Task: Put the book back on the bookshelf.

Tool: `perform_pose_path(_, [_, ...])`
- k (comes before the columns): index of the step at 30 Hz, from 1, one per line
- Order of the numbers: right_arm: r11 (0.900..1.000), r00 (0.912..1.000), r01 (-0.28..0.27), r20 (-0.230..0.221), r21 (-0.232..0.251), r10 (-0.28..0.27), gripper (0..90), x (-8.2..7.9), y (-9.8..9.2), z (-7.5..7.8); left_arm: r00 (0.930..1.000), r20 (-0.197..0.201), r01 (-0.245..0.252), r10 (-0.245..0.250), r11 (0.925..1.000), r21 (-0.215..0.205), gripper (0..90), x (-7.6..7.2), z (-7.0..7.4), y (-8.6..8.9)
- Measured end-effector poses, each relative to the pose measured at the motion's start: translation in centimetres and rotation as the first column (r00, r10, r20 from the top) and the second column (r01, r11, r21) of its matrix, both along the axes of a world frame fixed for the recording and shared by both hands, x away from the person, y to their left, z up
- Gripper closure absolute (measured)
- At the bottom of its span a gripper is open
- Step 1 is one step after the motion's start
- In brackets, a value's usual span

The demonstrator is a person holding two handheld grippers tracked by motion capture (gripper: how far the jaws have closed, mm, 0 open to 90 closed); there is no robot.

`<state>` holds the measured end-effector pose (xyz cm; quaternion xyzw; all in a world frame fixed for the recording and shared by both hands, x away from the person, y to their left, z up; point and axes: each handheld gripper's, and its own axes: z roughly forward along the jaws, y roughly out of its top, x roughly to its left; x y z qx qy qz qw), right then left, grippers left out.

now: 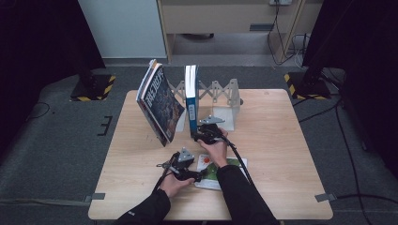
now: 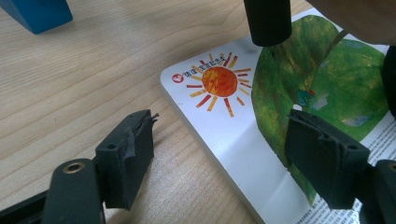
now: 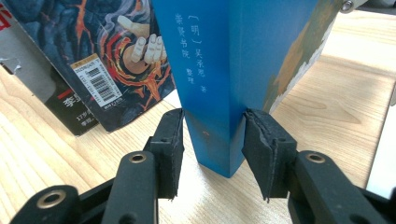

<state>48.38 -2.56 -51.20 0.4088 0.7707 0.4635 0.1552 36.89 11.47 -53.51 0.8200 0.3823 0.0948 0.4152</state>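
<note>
Right, my right gripper [image 3: 212, 151] was at the bottom corner of the blue book [image 3: 233, 70], which stood upright on the table [image 1: 281, 140]. One pad sat on each side of the spine corner; in the right gripper view the left pad looked to touch the cover and the right pad sat just beside the other face, w/ a thin gap I couldn't rule out. So I'd call it jaws astride the book, barely pinching if at all. From the high view that gripper [image 1: 206, 131] was at the foot of the blue book [image 1: 191, 101], just in front of the white folding book rack [image 1: 220, 93].

The dark-cover book [image 1: 159, 105] leaned to the left of the blue one, tilted, its lower edge near the blue book's base but apart. In the right gripper view its barcode and swirl art [image 3: 107, 60] showed just behind my left pad.

My left gripper [image 2: 219, 158] had its jaws well apart, nothing between the pads but tabletop and the edge of the picture book [image 2: 261, 121]. That book lay flat, sun and green leaf on the cover, its corner reaching in btwn the jaws w/o either pad pressing it. In the high view the left gripper [image 1: 180, 166] was just left of the picture book [image 1: 213, 171], near the table's front edge.
</note>
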Motion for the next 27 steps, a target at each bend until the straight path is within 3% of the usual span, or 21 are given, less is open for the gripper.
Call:
perform_pose_path(7, [0.998,0.9986,0.013,-0.051,0.065,-0.010,63.9,0.2,-0.1,0.0,1.0000,0.000,-0.001,0.001,1.0000,-0.003,22.9,0.0,0.0,0.0])
perform_pose_path(11, [0.998,0.9988,0.009,-0.048,0.067,-0.006,64.3,0.2,-0.1,0.0,1.0000,0.001,0.000,0.000,1.0000,-0.003,22.8,0.0,0.0,0.0])
perform_pose_path(20, [0.999,0.9999,-0.008,0.008,0.045,0.007,57.5,-0.2,-0.6,1.2,1.0000,0.000,0.000,0.000,1.0000,0.001,22.8,0.0,0.0,0.0])
perform_pose_path(27, [0.999,0.9982,-0.015,0.058,0.035,0.013,49.4,-0.9,-2.6,3.6,1.0000,-0.001,0.001,-0.001,1.0000,-0.002,22.4,0.0,0.0,0.0])
